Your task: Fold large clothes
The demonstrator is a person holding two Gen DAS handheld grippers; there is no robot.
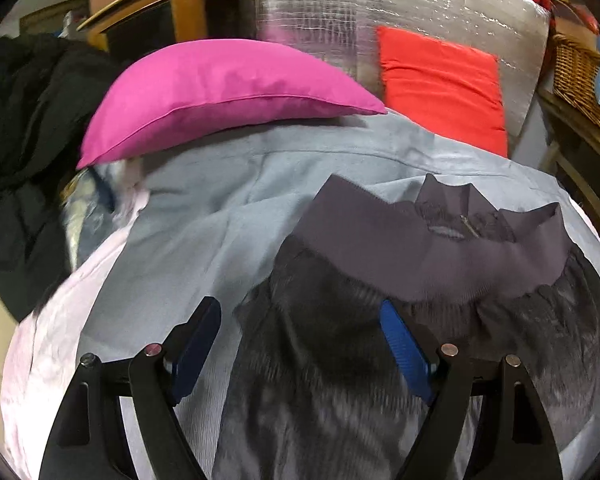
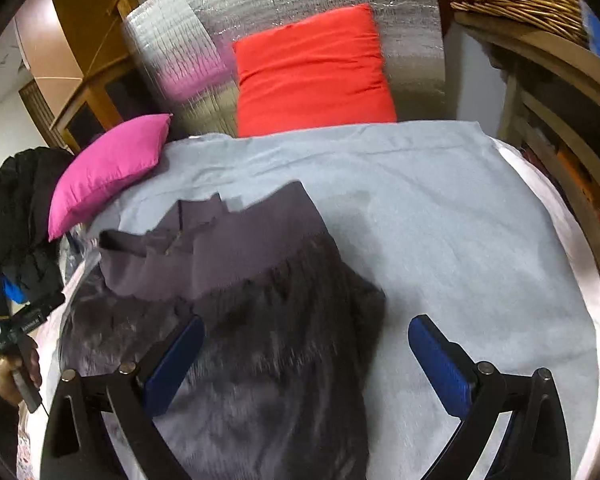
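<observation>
While the left gripper [image 1: 300,344] and right gripper [image 2: 306,356] both hover with jaws apart and empty, the dark furry garment [image 2: 268,344] lies lower centre on the grey sheet [image 2: 440,220]; soft, floppy, probably bulky, best pinched at its smooth waistband [image 1: 440,248].

A dark grey fuzzy garment [image 2: 260,320] is spread flat on the light blue sheet [image 2: 440,220]. A smooth purple-grey band [image 2: 220,248] with a zipper is seen at its far end, rumpled and partly folded over. Nothing's gripping it.
</observation>
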